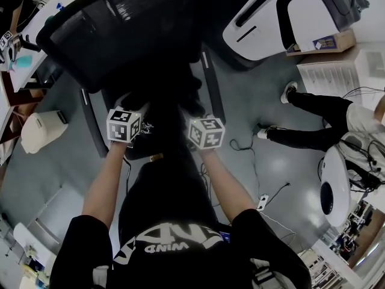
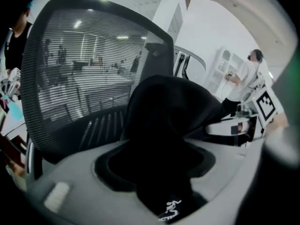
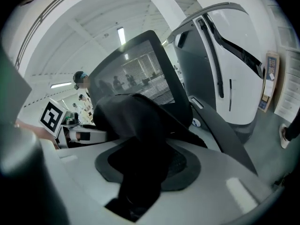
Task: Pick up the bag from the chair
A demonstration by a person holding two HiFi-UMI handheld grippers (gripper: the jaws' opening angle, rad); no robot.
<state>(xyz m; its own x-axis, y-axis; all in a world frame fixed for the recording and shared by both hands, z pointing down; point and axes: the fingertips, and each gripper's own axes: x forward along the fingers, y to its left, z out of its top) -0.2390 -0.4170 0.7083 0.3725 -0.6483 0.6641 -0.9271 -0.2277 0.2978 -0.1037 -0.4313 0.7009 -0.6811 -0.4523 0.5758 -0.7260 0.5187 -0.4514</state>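
A black fabric bag bulges between my two grippers, in front of the office chair's black mesh back. The left gripper is shut on the bag's left side; black cloth with a small white print runs between its jaws. On the bag's right side the right gripper is shut, with a dark fold pinched in its jaws. Both gripper views show the bag against the chair back. The seat is hidden under the bag, so I cannot tell if it still rests there.
The chair's armrests flank the grippers. A large white pod-shaped machine stands at the back right. A person in black trousers is to the right. Cables trail on the grey floor, and a white bin sits left.
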